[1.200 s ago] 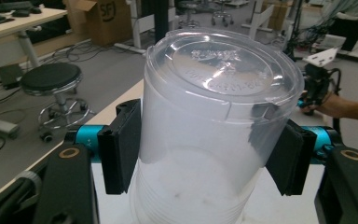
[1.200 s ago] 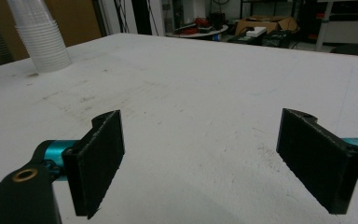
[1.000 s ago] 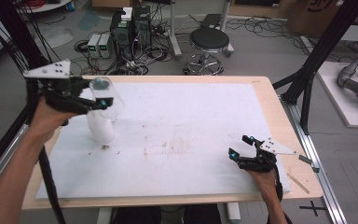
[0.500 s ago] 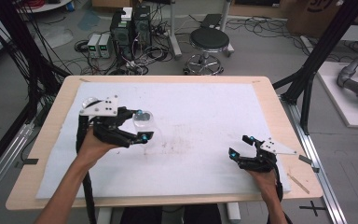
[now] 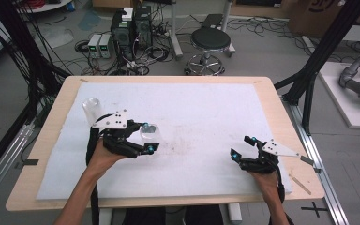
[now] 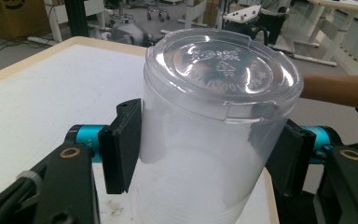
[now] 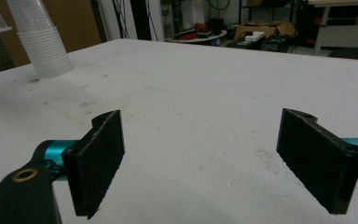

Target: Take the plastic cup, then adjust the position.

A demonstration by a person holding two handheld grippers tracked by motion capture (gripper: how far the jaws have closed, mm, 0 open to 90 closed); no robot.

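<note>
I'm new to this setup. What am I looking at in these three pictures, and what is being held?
No robot here: a person holds a hand-held two-jaw gripper in each hand. One picture looks down from above the table; the other two come from cameras riding on the grippers. The left gripper is shut on an upside-down clear plastic cup, its black pads pressing both sides. The right gripper rests low over the white padded table cover, jaws wide apart with nothing between them. A stack of clear plastic cups stands near the cover's far left corner.
</note>
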